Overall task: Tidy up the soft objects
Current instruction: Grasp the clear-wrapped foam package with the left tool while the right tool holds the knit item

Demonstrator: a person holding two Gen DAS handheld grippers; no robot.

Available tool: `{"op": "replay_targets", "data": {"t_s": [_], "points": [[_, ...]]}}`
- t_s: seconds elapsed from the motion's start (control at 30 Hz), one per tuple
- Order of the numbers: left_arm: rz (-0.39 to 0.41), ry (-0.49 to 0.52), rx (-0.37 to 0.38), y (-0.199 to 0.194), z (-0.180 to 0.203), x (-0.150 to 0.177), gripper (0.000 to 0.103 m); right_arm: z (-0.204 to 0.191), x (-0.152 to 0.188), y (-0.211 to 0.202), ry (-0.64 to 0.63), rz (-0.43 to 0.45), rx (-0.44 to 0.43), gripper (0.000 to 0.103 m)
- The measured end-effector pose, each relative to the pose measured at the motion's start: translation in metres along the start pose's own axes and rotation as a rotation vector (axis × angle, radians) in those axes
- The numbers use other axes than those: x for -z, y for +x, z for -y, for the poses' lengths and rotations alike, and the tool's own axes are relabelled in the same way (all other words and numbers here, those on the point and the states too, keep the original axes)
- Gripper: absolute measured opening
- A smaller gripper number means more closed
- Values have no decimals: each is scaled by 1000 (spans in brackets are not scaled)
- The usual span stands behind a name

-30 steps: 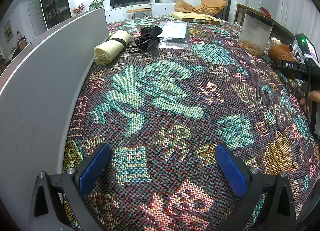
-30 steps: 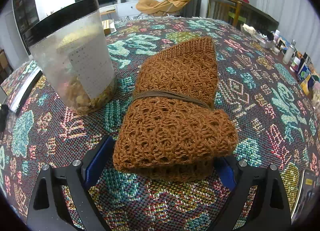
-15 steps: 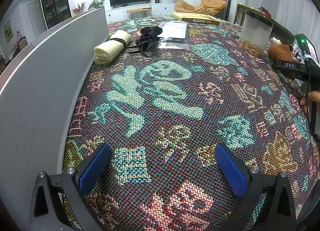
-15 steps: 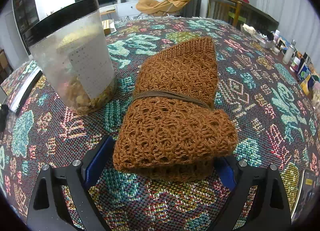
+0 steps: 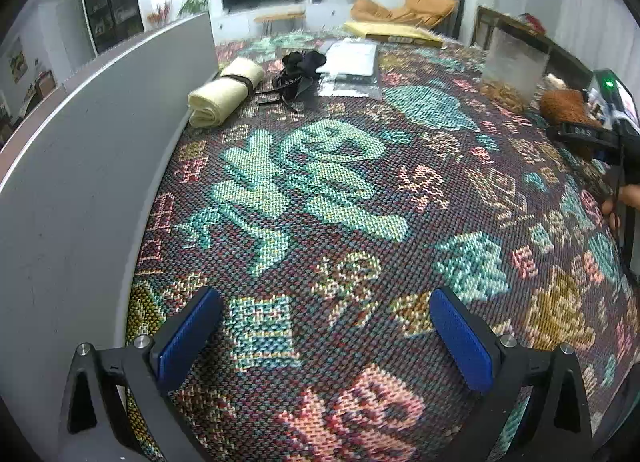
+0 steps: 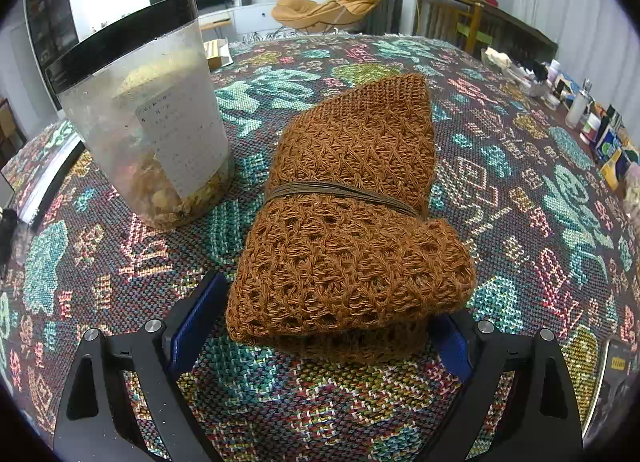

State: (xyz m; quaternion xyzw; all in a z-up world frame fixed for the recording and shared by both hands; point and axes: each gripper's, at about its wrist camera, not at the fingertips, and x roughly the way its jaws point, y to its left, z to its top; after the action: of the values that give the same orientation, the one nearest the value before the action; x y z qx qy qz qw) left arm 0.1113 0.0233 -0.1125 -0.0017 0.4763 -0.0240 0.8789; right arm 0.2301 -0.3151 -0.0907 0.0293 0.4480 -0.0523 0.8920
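Brown knit roll lies between the wide-spread right tongs, a jar just beside; left tongs gape empty over the table.

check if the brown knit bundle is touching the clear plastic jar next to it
Apart. In the right wrist view a strip of patterned tablecloth shows between the brown knit bundle and the clear plastic jar all along their facing sides.
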Motion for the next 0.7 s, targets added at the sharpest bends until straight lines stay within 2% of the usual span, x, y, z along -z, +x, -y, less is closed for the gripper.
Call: {"op": "replay_targets", "data": {"t_s": [0.03,0.07,0.13,0.17,0.2,0.23,0.3,0.37,0.47,0.6,0.7], "points": [[-39,-11,32,1,2,-11,102,0,0,0,0,0,0,94],[-46,-27,76,1,5,-23,102,0,0,0,0,0,0,94],[-2,-74,140,-9,11,-60,102,0,0,0,0,0,0,94],[17,-83,148,-10,14,-74,103,0,0,0,0,0,0,94],[33,-84,156,-8,20,-103,103,0,0,0,0,0,0,94],[24,-70,156,-2,26,-123,103,0,0,0,0,0,0,94],[-32,6,132,27,42,-176,103,0,0,0,0,0,-1,94],[-98,75,64,60,50,-213,103,0,0,0,0,0,-1,94],[-183,97,-21,111,49,-249,103,0,0,0,0,0,0,94],[-273,-12,-102,170,31,-269,103,0,0,0,0,0,-1,94],[-267,-120,-60,186,20,-276,103,0,0,0,0,0,-1,94]]}}
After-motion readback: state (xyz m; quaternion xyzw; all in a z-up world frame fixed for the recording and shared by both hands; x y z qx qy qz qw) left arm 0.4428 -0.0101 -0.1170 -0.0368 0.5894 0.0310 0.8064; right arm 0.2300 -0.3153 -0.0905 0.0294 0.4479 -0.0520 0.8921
